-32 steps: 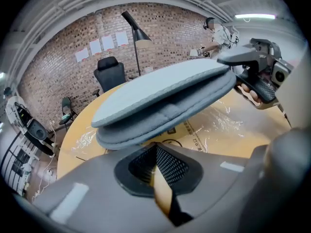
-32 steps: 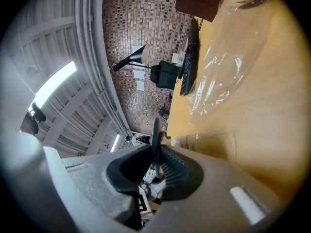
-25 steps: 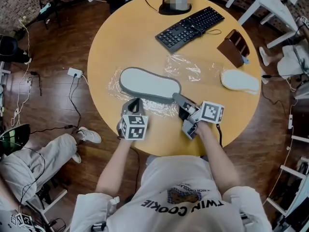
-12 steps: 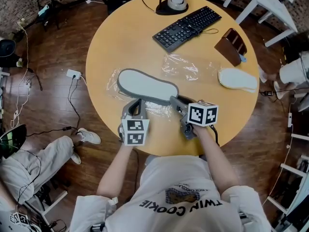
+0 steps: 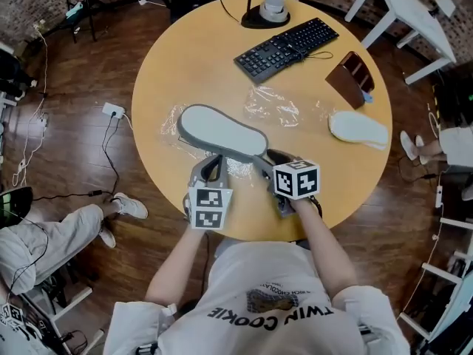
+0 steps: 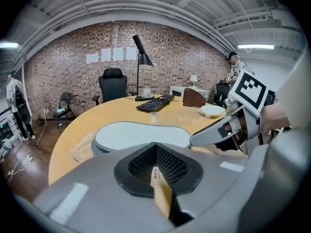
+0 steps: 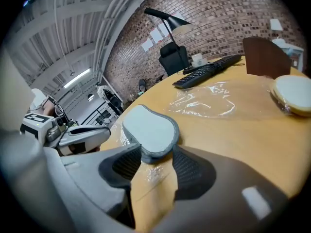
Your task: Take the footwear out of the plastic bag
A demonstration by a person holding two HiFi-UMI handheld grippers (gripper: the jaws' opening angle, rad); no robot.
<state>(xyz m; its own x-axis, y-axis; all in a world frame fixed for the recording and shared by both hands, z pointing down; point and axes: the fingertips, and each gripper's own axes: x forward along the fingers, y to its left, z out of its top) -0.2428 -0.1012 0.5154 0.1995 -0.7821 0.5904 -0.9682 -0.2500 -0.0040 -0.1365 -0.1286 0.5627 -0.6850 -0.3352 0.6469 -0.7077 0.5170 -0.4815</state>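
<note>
Item: grey slipper [image 5: 222, 132], lying flat near the middle of the round table [image 5: 185, 58], its length running from far left to near right. It rests on a crinkled plastic bag [image 5: 171, 124], which shows around its far-left end and along its near edge. We cannot tell whether film still covers its upper face. Left gripper [image 6: 155, 149]: jaws closed pad to pad, tips down on the bag's near edge just beside the slipper. We make out no film between the pads, but we judge its place there is to anchor the bag while the slipper is drawn clear. Right gripper [image 7: 156, 154]: jaws opening, the slipper's near-right end between them and the pads not pressing on it. We read this as the slipper being let go, either to re-grip or because that end is already out. Also entered: a paler second slipper [image 5: 358, 128] well apart at the right edge, a loose second bag [image 5: 272, 109] between the two slippers, and a keyboard [image 5: 290, 46] beyond.
</note>
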